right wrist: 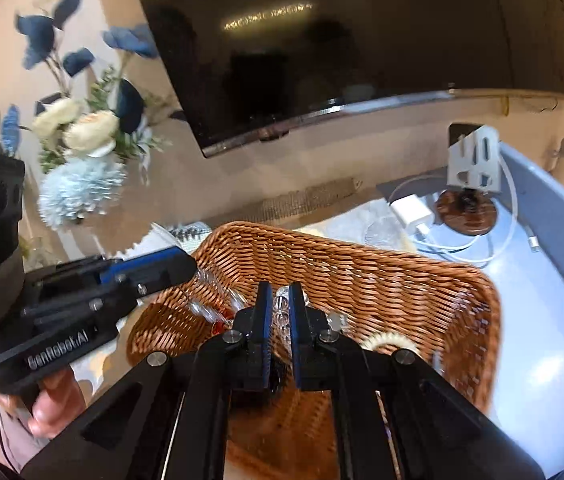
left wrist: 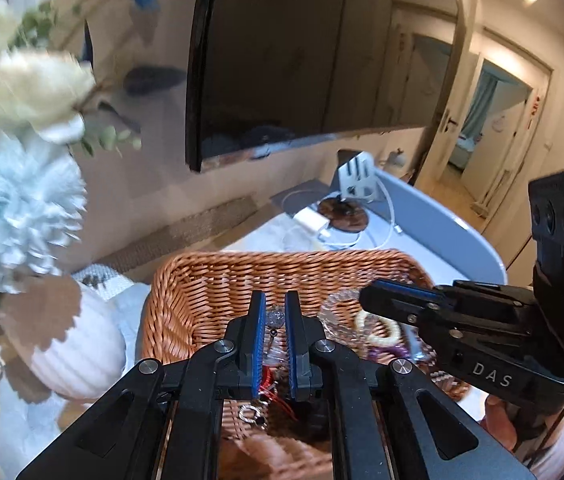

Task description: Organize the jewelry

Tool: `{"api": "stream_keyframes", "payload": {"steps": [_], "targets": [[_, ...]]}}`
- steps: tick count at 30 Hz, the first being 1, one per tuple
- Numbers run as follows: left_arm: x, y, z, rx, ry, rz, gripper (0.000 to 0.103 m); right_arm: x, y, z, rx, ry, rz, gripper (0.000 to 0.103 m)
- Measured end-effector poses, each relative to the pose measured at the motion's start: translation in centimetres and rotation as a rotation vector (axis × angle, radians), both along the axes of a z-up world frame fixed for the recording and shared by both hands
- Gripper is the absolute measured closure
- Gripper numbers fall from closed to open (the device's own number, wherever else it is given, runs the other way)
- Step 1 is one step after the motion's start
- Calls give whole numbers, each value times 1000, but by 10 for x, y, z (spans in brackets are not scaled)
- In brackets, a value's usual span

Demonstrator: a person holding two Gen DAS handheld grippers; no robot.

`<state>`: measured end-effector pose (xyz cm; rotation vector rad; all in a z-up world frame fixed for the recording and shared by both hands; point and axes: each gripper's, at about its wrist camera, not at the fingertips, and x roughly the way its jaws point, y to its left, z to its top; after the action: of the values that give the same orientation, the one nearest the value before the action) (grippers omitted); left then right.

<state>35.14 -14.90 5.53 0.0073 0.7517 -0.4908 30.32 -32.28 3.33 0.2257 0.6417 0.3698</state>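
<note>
A brown wicker basket [left wrist: 206,292] [right wrist: 382,280] holds several pieces of jewelry. My left gripper [left wrist: 275,300] is over the basket, jaws nearly shut around a red-string piece with a silvery bead [left wrist: 275,318]; a ring charm [left wrist: 251,414] hangs below. My right gripper [right wrist: 280,294] is over the basket too, jaws nearly shut on a clear bead bracelet [right wrist: 281,308]. A cream bead bracelet [left wrist: 378,330] [right wrist: 388,340] and a purple one [left wrist: 388,350] lie in the basket. Each gripper shows from the side in the other's view: the right [left wrist: 366,298], the left [right wrist: 192,266].
A white ribbed vase [left wrist: 82,344] with white and blue flowers [right wrist: 82,136] stands left of the basket. A dark TV [left wrist: 302,52] hangs behind. A white charger with cable [right wrist: 412,210] and a wooden-base stand [right wrist: 468,208] sit on the blue-rimmed table [right wrist: 554,216] at right.
</note>
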Motion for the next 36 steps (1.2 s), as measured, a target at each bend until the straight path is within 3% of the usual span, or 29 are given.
{"api": "stream_keyframes", "payload": {"steps": [4,7,9,11,12,17,20,25,29,32,36], "targets": [[10,0,-11,1,22,-1,94,16,4,-9,-13,24,0,94],[7,0,-13,-3,30,-16,90,17,-1,-13,45,50,25,90],[-2,2,-10,-23,34,-33,72,10,-5,-12,80,56,50,89],[-16,7,-1,-51,1,-42,38,0,-8,-8,99,53,59,80],[-25,10,5,-64,-26,-39,36,-6,-9,-5,103,49,55,72],[-73,23,35,-83,-90,-23,35,-53,-11,19,112,2,47,67],[-110,30,52,-93,-140,-11,34,-92,-9,33,100,-52,24,59],[-179,43,69,-134,-213,1,29,-157,-4,43,64,-130,-48,29],[-234,59,60,-206,-234,5,25,-203,-2,31,52,-161,-114,21],[-256,67,36,-180,-243,115,24,-218,-3,11,23,-149,-194,20],[-263,76,1,-148,-190,220,24,-233,-3,-16,-10,-109,-258,20]]}}
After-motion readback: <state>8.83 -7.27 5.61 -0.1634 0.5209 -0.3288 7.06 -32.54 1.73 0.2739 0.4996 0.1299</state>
